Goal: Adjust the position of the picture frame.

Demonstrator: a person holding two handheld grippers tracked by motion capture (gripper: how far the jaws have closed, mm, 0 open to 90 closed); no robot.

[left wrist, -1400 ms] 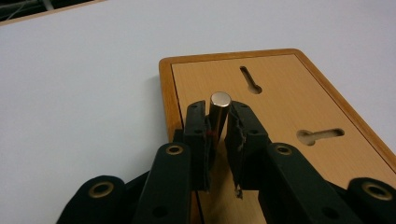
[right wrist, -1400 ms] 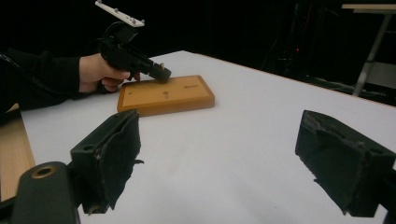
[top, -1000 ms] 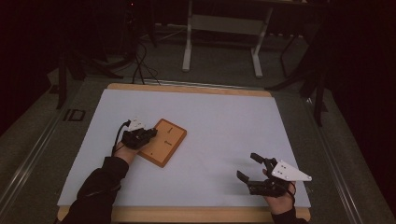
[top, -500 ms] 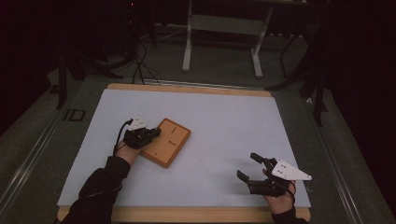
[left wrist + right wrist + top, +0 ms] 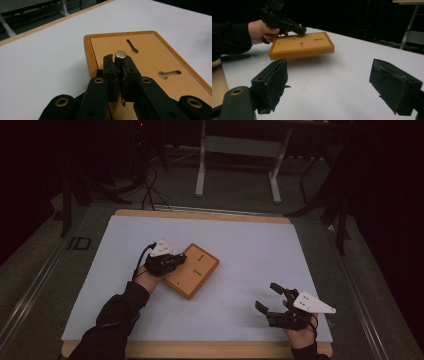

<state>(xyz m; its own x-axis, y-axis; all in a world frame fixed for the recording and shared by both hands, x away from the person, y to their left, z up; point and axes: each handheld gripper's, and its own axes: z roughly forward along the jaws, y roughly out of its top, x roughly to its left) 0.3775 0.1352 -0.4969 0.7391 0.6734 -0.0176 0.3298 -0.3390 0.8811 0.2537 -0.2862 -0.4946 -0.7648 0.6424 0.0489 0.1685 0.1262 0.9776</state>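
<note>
1. Where the person's left forearm comes in at the lower left of the high view, the left tongs [image 5: 176, 261] sit over the near-left part of a wooden board [image 5: 196, 272].
2. Left gripper view: the left tongs [image 5: 119, 65] are pinching a small metal pin [image 5: 120, 58], which stands upright between the pads with its flat round top showing above them.
3. Wooden board [image 5: 150, 62]: raised rounded rim, recessed panel, two keyhole-shaped slots. It lies left of centre on the white sheet [image 5: 250, 255] that covers the desk [image 5: 200, 214].
4. Right gripper view: the board [image 5: 302, 46] appears lifted at its far end, with shadow under it; cannot tell whether the near end touches the sheet.
5. Right tongs [image 5: 269, 299], near the desk's front right corner, well apart from the board: spread wide, nothing between the pads [image 5: 274, 80].
</note>
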